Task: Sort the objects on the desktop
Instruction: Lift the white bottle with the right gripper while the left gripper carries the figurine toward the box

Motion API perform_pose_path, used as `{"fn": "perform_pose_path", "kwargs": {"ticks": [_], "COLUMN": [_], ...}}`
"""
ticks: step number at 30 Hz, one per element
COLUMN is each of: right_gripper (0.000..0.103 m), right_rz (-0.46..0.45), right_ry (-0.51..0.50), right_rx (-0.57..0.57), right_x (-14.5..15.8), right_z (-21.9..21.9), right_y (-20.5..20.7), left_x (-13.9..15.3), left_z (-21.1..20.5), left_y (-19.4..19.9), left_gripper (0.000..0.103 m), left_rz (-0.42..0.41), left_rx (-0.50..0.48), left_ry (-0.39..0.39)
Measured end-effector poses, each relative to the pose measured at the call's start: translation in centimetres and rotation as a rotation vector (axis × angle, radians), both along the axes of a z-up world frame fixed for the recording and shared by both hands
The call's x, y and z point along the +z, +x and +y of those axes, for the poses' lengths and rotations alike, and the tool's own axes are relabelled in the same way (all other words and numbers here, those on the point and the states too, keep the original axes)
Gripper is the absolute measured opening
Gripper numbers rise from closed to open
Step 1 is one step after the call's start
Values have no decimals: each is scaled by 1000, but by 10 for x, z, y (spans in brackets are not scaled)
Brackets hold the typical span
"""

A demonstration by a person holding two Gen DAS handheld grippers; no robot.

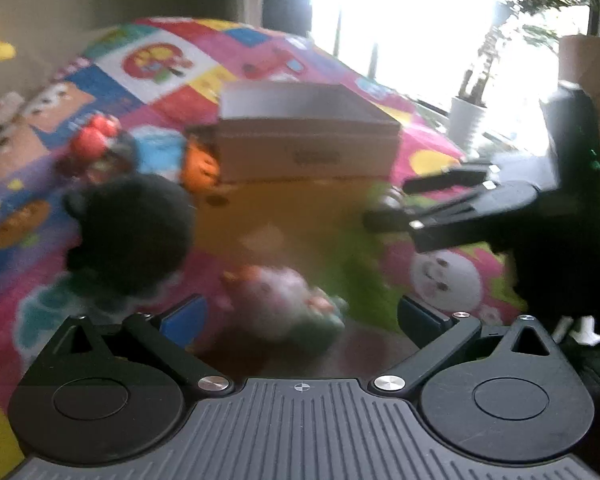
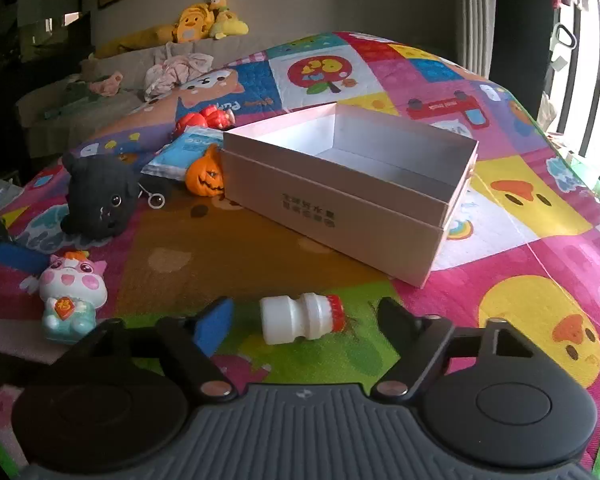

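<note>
Lying on its side just ahead of the right hand-held gripper (image 2: 304, 316), the small white bottle (image 2: 300, 318) sits between the spread fingers without touching either, its long axis running left to right across the gap and its red cap end toward the right finger. That puts the right hand much nearer to it than the left, and I would guess a grasp there would need the gripper turned, or would close along the bottle's length.

Beyond it on the colourful play mat (image 2: 540, 260) stands the pale open box (image 2: 340, 208), and what shows of its inside looks bare.

Over on the left side, the left hand-held gripper (image 1: 300, 320) is also spread wide and holding nothing, with the pink cow figurine (image 1: 276, 300) close in front of it, badly blurred. A black plush cat (image 2: 100, 196), an orange pumpkin toy (image 2: 205, 178) and a blue packet (image 2: 180, 152) lie loose near the box's left end.
</note>
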State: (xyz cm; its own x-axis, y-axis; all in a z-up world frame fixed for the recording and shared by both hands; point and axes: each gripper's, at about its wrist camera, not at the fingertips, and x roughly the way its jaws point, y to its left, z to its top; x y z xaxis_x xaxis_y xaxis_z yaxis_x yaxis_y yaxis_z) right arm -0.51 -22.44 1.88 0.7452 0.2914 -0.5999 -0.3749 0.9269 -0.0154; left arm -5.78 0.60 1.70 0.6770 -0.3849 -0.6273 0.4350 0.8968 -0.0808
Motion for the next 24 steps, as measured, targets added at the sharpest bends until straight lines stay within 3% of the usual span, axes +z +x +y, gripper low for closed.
{"fn": "perform_pose_path", "kwargs": {"ticks": [5,8,13,17,18,20,24], "right_gripper": [73,73,73,73,74,86,88], "right_rz": [-28,-80,-68,-90,-80,-64,-39], "right_ry": [16,5,66,38,63,97,67], "right_rx": [-5,-65,-135,-203,-179,-116,47], "right_x": [7,16,26,27,28,29,19], "right_z": [-2,-10,-31,-40,-43,-44,-27], "right_y": [2,13,42,54,52,43,15], "left_x": [0,-3,-5,-8,-9,-11,-14], "left_z": [-2,-10,-15,-12,-11,-9,-11], "left_y": [10,12,8,8,8,9,10], "left_gripper": [103,103,103,103,103,103,103], "left_rz": [0,1,-10,5,7,14,14], "left_rx": [27,8,-8,2,6,9,3], "left_ry": [-7,-5,21,22,27,31,44]}}
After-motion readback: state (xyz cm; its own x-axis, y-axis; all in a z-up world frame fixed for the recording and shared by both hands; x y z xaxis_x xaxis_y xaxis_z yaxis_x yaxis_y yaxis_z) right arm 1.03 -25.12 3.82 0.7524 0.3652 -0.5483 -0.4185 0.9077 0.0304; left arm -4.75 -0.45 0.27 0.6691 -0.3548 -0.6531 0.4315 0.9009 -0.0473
